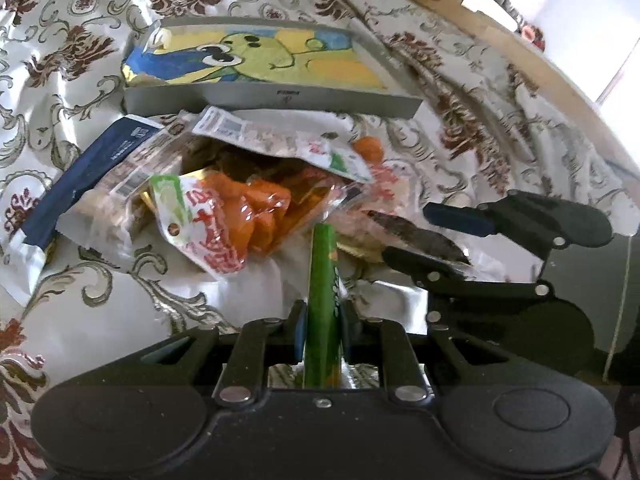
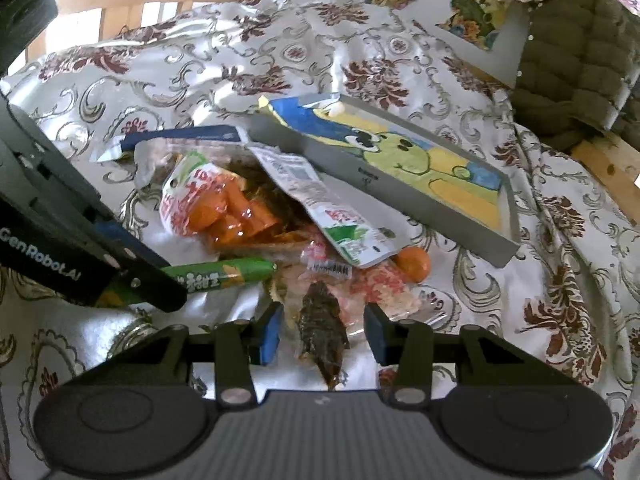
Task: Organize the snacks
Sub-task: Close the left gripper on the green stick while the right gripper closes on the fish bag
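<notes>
Snacks lay heaped on a cream tablecloth with maroon floral print, just in front of a shallow grey tray lined with a green cartoon picture. A long green stick-shaped snack packet was pinched between the closed-in fingers of the left gripper, its long axis running straight away from that gripper toward the heap; from the right wrist it lay roughly level, its free end pointing right at the pile. The right gripper stood wide open, its blue pads either side of a dark brown dried snack in clear wrap, not touching it. Behind were a clear bag of orange pieces, a white and green pouch, a dark blue flat packet and a small orange fruit, between the grippers and the tray.
</notes>
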A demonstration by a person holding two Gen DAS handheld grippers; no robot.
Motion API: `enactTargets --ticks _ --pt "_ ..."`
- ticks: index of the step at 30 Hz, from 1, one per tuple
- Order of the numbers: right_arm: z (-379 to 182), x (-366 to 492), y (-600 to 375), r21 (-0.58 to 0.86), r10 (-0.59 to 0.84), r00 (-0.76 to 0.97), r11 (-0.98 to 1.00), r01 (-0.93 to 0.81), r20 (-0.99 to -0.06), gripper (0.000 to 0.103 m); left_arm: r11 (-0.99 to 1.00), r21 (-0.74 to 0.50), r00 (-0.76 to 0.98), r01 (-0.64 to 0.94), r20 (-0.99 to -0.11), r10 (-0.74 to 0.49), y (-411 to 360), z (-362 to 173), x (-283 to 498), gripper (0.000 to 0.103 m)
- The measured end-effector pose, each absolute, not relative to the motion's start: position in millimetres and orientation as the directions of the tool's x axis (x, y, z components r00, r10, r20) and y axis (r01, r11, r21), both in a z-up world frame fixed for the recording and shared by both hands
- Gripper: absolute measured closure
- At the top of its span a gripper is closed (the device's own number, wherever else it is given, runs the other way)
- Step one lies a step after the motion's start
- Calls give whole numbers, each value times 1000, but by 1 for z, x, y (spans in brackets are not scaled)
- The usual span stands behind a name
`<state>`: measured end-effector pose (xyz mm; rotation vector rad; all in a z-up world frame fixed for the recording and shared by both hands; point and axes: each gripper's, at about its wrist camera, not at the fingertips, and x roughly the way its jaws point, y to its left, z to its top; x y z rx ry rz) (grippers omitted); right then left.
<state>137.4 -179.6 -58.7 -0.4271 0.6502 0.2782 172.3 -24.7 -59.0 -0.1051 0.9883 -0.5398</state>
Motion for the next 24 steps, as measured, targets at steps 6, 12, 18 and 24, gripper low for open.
enactTargets --ticks 6,12,18,24 --pt "-53 135 -184 -284 112 777 891 -355 -619 55 858 -326 447 397 -748 -491 -26 -55 168 85" --pt "-49 133 -188 -278 108 790 901 -335 -603 56 855 -331 454 399 -739 -498 -23 -54 168 85" --pt "-43 131 -194 -271 98 812 914 -303 -576 69 832 -363 465 419 -702 -540 -21 -48 162 85" --pt "-38 132 -203 -254 90 824 928 -274 -560 71 821 -357 478 445 -681 -555 -24 -43 157 85"
